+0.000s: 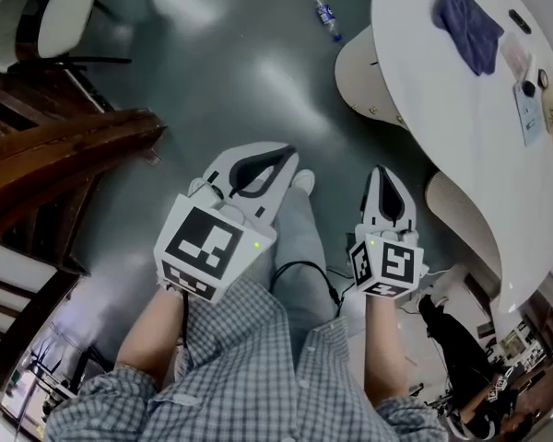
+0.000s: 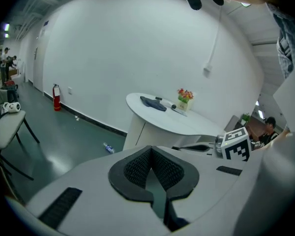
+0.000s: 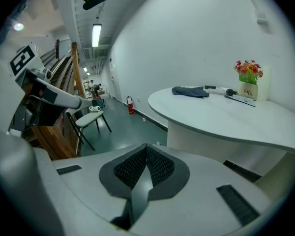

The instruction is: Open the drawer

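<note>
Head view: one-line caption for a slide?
Person holds left gripper and right gripper, both shut and empty, over the floor beside a white table.

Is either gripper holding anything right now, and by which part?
Nothing is held: the left gripper and the right gripper are both shut, jaws empty.

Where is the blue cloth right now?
In the head view, the cloth lies at the upper right on the white table, with small items just to its right.
</note>
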{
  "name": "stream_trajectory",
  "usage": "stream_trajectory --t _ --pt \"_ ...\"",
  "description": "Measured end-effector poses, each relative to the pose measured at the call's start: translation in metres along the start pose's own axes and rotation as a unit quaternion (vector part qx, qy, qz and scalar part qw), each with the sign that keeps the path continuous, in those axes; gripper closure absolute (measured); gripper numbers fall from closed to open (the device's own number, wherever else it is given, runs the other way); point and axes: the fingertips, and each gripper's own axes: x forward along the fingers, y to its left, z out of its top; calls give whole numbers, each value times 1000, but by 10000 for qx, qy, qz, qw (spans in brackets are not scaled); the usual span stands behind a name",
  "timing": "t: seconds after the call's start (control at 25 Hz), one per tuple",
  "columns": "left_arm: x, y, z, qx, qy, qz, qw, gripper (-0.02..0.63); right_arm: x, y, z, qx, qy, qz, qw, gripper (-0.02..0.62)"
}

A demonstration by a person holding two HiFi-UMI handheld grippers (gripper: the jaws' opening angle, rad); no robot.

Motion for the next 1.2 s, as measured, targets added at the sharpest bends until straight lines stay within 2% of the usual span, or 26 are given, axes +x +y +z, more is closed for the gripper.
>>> stream_trajectory --t 0.28,0.56,0.76,0.96,1.0,1.08,1.2 --pt "27 20 -17 -39 1 -143 9999 603 37 -17 -22 176 68 -315 9993 586" --pt "51 31 -24 256 -37 -229 9994 603 71 -49 -42 408 84 -900 9951 584" --pt "61 34 -39 183 -26 -279 9994 603 90 -72 -59 538 154 -1298 9900 584" --pt "68 33 -58 7 73 -357 9993 603 106 -93 -75 580 311 -1470 9869 583" --pt "69 33 -62 -31 89 -366 9993 603 108 -98 -79 607 356 -1508 9861 578" --pt "71 35 -70 -88 114 -378 9992 603 112 -106 -87 719 415 -1585 9839 511" --pt "75 46 -79 -131 124 -385 9991 603 120 -111 -92 869 395 -1707 9807 490"
